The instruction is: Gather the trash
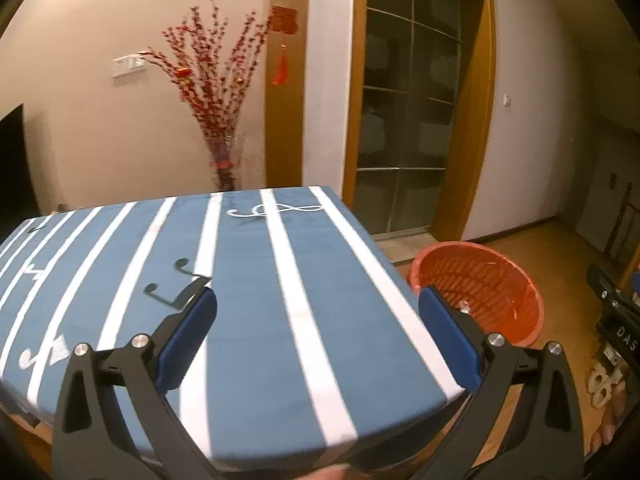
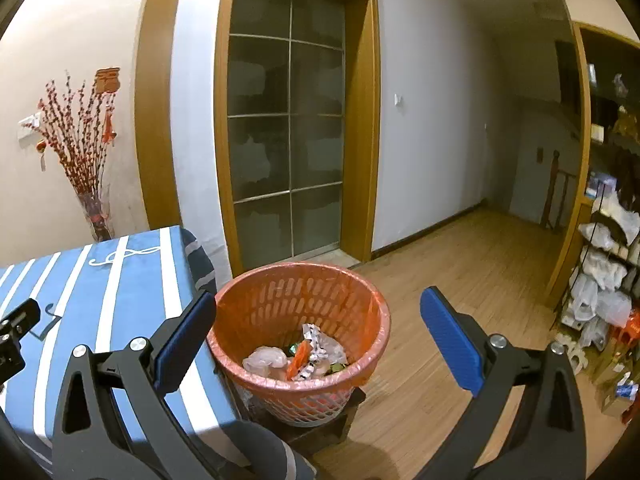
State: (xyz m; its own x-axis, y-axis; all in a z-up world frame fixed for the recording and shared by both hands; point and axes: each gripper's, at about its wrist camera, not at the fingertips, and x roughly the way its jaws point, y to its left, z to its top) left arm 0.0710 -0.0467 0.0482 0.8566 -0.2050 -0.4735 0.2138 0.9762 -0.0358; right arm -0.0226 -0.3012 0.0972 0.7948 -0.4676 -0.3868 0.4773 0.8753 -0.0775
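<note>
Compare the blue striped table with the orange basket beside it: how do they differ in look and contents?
The table is flat, covered in blue cloth with white stripes; the basket is round, orange and slotted. The table top shows no trash; the basket holds wrappers and crumpled bags. Neither is touched by the open left gripper or right gripper.

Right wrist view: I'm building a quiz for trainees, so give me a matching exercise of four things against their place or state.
1. orange basket
2. striped tablecloth
3. right gripper
4. red branches

a. jaws wide, nothing between
b. in a vase by the wall
c. on a low dark stand, wrappers inside
d. covering the table

Pairs: 1-c, 2-d, 3-a, 4-b
</note>
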